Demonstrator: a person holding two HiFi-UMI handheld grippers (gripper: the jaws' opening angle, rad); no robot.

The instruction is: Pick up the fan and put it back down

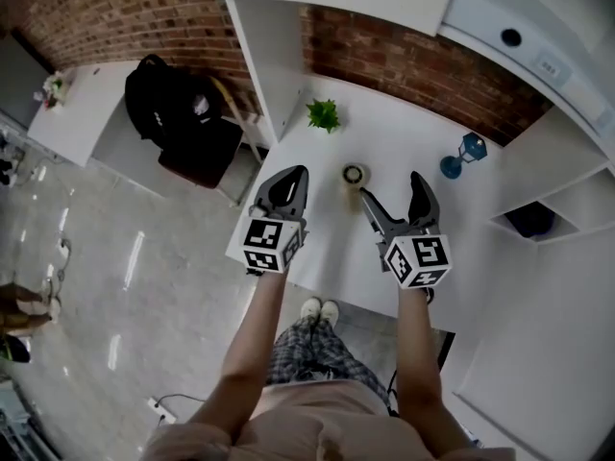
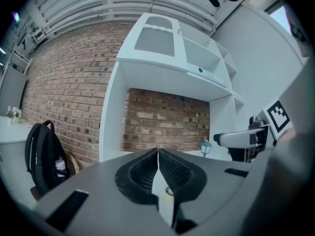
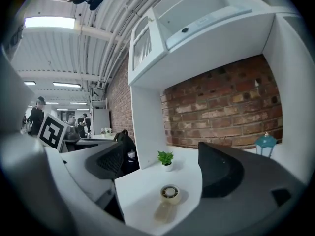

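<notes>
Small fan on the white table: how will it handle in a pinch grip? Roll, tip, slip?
Likely light: the fan looks small and plastic. It seems to lie flat on the table, handle toward the open right gripper, so tipping looks unlikely. The narrow handle might slip or twist between jaws.

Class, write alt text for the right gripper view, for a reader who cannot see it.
The right gripper, jaws apart, frames a small fan lying on a white desk. Beyond stand a potted plant and a blue lantern, before a brick wall.
</notes>
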